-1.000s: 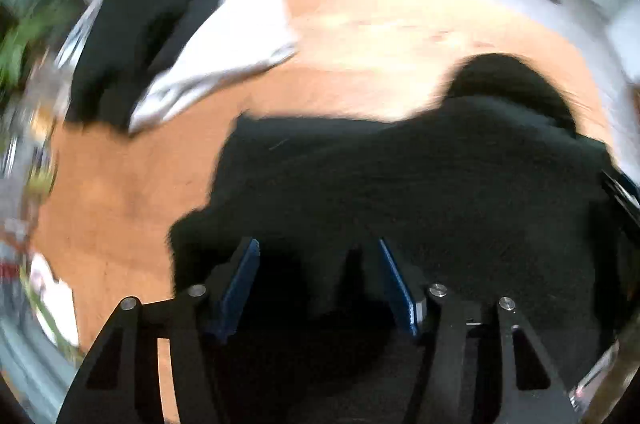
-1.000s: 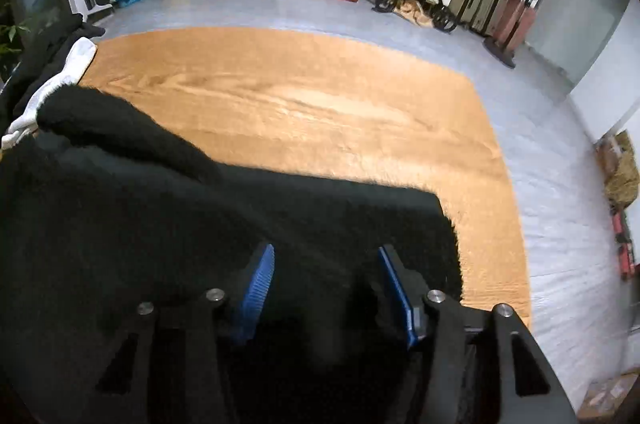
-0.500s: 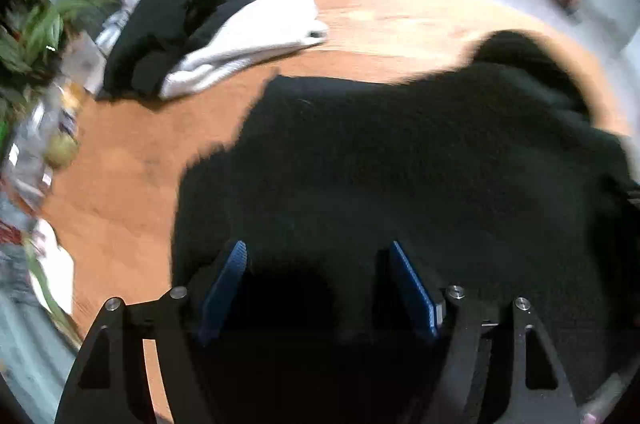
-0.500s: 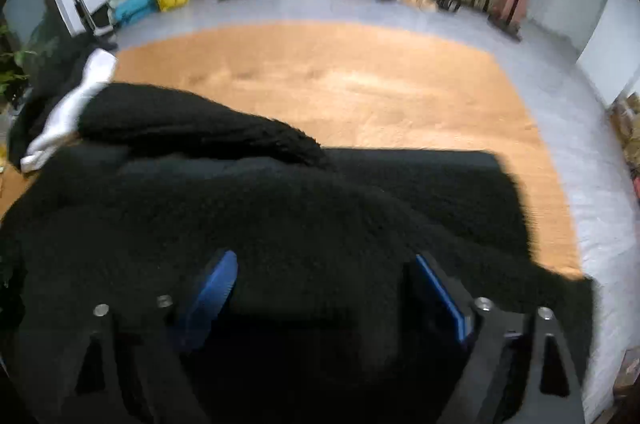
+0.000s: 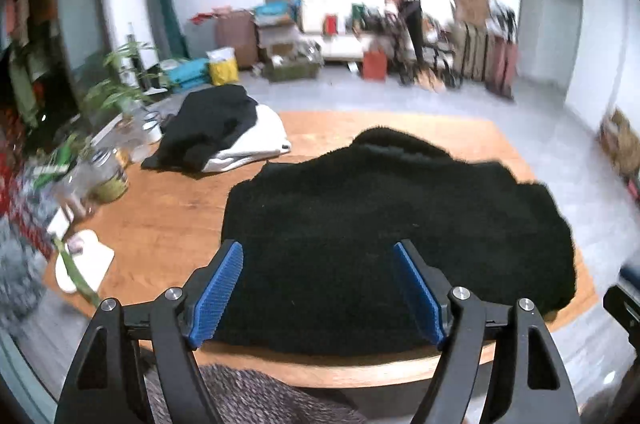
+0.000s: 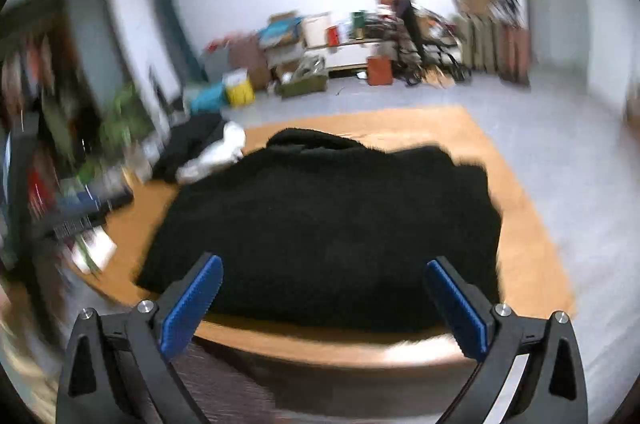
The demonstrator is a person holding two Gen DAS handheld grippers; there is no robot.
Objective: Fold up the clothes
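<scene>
A black fleece garment (image 5: pixel 380 224) lies folded in a thick slab on the wooden table (image 5: pixel 168 220), reaching close to the near edge. My left gripper (image 5: pixel 318 252) hovers above and behind that near edge, its jaws opening, with nothing pressed between the blue pads (image 5: pixel 216 296). In the right wrist view the same garment (image 6: pixel 332 216) lies on the table (image 6: pixel 520 264). My right gripper (image 6: pixel 324 264) is drawn back off it, its jaws opening very wide and holding nothing.
A pile of black and white clothes (image 5: pixel 224 131) sits at the table's far left corner. Glass jars (image 5: pixel 100 175), plants and a white paper item (image 5: pixel 88 260) crowd the left edge. Grey knitted fabric (image 5: pixel 248 396) shows below the table. Boxes and bags (image 5: pixel 288 59) line the far wall.
Both grippers let go of the black garment, opened wider and pulled back and up from it. The garment now lies flat on the table, with the room behind in view.
</scene>
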